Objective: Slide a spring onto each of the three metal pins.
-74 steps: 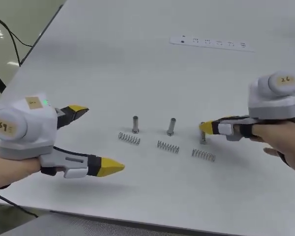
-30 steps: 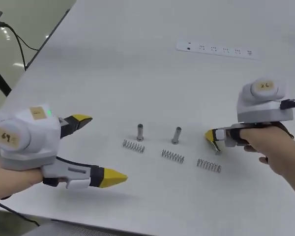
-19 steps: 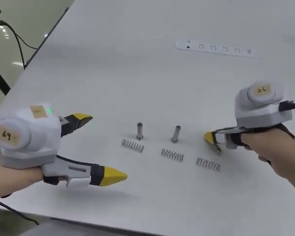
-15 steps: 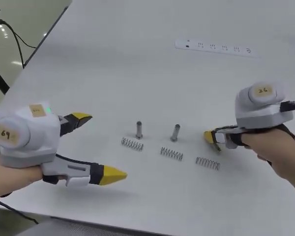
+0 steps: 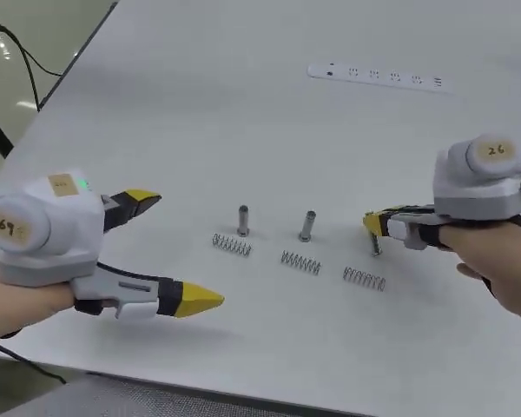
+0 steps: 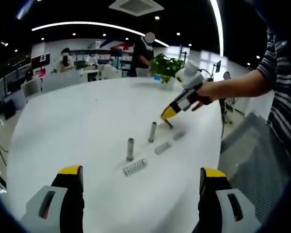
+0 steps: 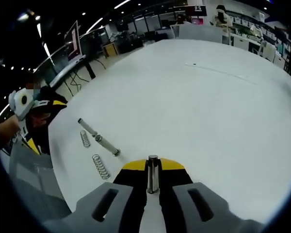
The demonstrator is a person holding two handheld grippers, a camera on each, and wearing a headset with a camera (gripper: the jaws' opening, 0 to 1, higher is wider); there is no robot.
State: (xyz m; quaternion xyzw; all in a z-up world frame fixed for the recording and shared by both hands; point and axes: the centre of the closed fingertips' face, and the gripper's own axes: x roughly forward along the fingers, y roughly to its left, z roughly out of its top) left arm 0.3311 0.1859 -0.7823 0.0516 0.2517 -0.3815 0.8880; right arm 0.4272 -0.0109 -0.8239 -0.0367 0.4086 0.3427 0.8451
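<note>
Two metal pins stand upright on the white table. In front of them lie three springs. My right gripper is shut on the third pin, which hangs roughly upright under its yellow tips, just behind the right spring. In the right gripper view that pin sits clamped between the jaws. My left gripper stands open at the left, holding nothing, short of the left spring and left pin.
A white power strip lies at the far side of the table. The table's near edge runs close under both hands. A dark cable hangs off the table's left side. Office desks and a person stand in the background.
The right gripper has shut on the right-hand pin, carried it a little to the right, tilted it, then brought it back near upright. The left gripper has stayed open in place.
</note>
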